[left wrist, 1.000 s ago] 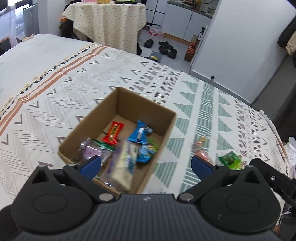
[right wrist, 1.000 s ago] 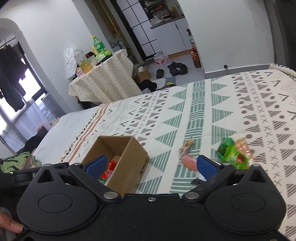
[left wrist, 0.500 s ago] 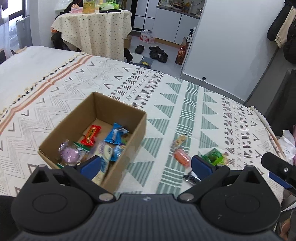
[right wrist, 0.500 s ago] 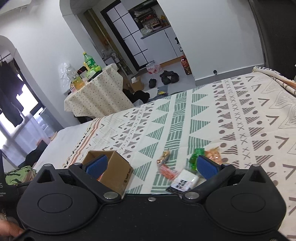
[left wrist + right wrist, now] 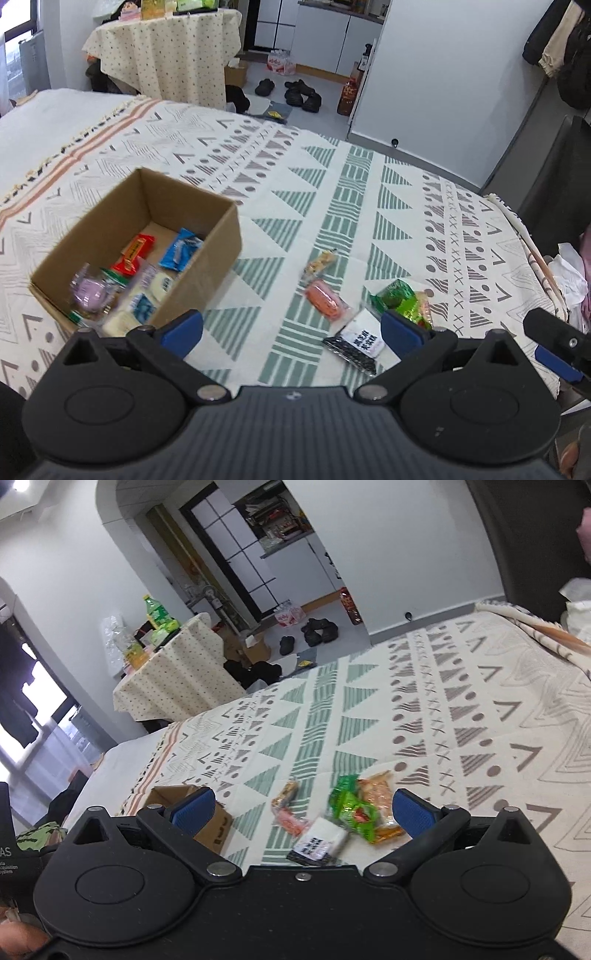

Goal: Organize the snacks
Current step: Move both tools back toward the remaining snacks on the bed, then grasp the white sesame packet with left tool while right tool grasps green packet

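Brown cardboard box; cream bedspread with green and grey triangles, stripes; green packet; pink-orange packet; black-and-white packet; blue pads.

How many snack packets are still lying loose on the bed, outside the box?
5: a tan bar, a pink packet, a black-and-white packet, a green bag, and an orange packet partly under the green one. More may hide behind the grippers.
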{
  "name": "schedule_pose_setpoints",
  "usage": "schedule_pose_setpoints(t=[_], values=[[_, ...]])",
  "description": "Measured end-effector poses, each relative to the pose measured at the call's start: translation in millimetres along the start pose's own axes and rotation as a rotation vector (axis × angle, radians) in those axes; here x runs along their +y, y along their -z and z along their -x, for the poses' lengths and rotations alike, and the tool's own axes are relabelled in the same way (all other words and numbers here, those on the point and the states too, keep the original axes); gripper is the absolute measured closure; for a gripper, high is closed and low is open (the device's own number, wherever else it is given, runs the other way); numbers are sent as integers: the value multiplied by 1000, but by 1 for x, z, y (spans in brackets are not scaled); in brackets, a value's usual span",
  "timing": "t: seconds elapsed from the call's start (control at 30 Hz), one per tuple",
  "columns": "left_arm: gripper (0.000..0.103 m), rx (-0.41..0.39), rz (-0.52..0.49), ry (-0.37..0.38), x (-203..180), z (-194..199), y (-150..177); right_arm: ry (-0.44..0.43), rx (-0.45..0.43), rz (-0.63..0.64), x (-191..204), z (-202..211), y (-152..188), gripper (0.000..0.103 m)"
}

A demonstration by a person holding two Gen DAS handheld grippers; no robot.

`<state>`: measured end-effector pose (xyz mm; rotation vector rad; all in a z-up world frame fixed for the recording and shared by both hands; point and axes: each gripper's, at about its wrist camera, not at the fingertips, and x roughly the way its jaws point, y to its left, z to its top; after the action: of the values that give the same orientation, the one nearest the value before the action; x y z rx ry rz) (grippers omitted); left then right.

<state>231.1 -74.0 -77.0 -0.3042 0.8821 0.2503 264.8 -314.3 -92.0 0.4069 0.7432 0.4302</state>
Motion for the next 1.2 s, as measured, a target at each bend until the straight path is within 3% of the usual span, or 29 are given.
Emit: schedule_pose_setpoints(t=[0.23,0.47,0.63,0.83,1.03,1.2], values=[[2,39,8,55,-17,-23,5,54,37,-38,-25,-15,1,0],[8,73,13,91,-32,-53,11,59,21,-76,-40,-19,-1,8],[11,121,27,108,-35,-81,16,64,85,-106,-52,-39,3,25],[15,178,43,108,-36,-112,20,55,148,-100,-53,-60,8,35],[17,197,-61,103,-45,-137,20,63,200,-104,-57,-78,12,42],[16,224,-149,114,-57,-153,21,77,215,-125,-64,-88,11,42]])
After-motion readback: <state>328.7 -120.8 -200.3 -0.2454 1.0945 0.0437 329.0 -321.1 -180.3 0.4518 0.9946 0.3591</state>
